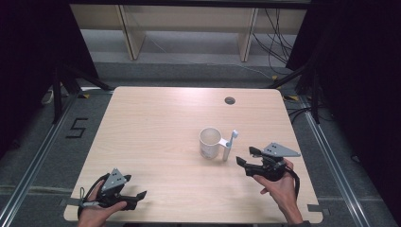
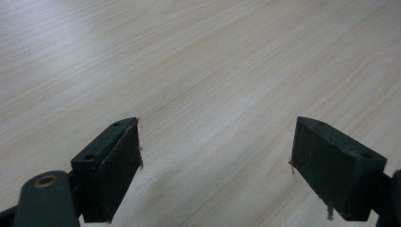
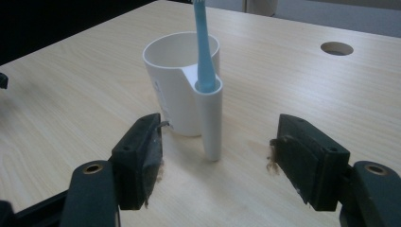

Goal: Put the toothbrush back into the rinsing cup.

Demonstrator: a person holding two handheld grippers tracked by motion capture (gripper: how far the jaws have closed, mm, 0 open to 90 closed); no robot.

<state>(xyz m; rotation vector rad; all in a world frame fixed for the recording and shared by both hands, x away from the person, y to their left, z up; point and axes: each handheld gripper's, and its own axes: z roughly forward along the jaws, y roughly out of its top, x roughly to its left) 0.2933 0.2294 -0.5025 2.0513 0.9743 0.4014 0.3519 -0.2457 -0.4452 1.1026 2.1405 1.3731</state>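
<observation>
The right gripper view shows a blue toothbrush (image 3: 205,47) standing in the side tube of a white cup (image 3: 177,85), just beyond the right hand-held gripper (image 3: 217,151), jaws wide, nothing between. From above, the left hand-held gripper (image 1: 142,195) rests wide open on the tabletop (image 1: 156,123), well apart; a floor marking (image 1: 78,127) reads 5

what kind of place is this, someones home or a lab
Most likely a lab or recording room, not a home: a bare wooden table with a cable hole stands on grey carpet between dark curtains, loose cables run behind it, and a floor marking "5" sits beside it.
</observation>
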